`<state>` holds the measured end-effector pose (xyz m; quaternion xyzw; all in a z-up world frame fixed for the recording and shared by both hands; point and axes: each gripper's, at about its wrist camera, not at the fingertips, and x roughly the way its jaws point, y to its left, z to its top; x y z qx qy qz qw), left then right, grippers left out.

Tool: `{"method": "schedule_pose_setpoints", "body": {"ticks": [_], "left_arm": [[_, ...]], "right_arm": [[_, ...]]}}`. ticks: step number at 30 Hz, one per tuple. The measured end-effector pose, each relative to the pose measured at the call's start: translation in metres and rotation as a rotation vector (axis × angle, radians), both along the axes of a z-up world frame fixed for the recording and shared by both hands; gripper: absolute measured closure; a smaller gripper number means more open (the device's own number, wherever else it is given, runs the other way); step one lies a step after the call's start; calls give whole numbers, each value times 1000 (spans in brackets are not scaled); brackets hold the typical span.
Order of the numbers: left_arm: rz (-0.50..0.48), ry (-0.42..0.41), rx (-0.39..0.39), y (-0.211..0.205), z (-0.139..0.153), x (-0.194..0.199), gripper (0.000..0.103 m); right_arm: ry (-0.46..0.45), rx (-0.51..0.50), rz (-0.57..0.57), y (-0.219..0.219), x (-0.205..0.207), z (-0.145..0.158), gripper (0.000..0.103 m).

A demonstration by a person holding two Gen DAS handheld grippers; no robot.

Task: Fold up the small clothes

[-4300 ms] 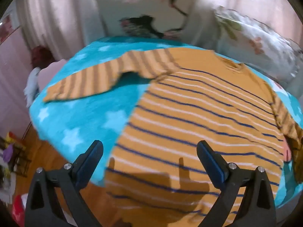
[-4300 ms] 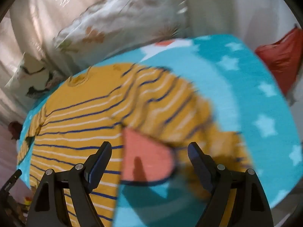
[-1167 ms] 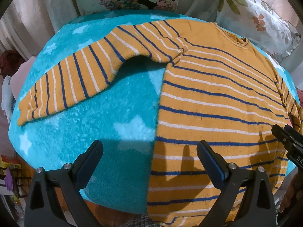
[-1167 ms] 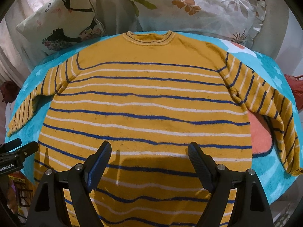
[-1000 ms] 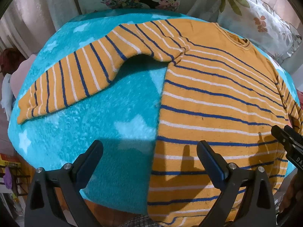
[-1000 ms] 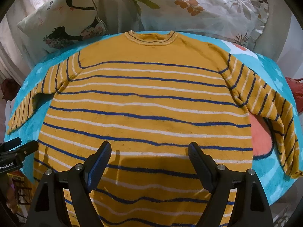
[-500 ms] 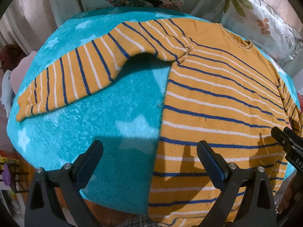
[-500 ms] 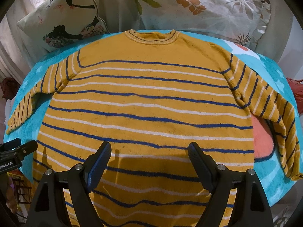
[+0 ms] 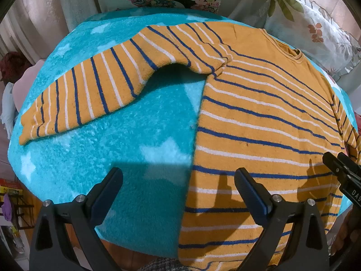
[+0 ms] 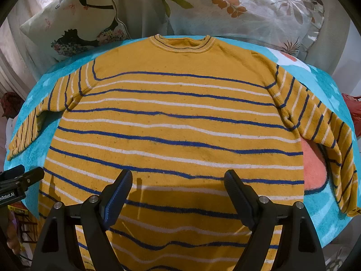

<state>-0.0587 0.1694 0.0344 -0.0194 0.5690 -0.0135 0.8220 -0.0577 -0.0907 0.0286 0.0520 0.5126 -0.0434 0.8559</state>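
Right wrist: sweater soft, limp, light knit; pinch sleeve cuff. Left tongs, right tongs spread, empty.

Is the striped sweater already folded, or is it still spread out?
Spread out. The sweater lies flat on the blanket, both sleeves extended sideways, nothing folded over.

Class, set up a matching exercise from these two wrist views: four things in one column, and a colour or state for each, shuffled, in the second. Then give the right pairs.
1. sweater
2. blanket
3. left claw
4. leaf-print pillow

A. open, holding nothing
B. turquoise with pale stars
C. behind the sweater's collar
D. spread flat, mustard with blue and white stripes

Pairs: 1-D, 2-B, 3-A, 4-C
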Motion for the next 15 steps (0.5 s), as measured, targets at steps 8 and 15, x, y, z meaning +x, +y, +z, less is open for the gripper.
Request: {"method": "schedule_pose_setpoints", "body": {"ticks": [8, 15], "left_arm": [[18, -2, -4, 7, 0, 2, 4], [291, -60, -52, 96, 4, 9, 4]], "right_arm": [[4, -1, 4, 2, 3, -1, 16], [-1, -4, -7, 2, 7, -2, 16]]}}
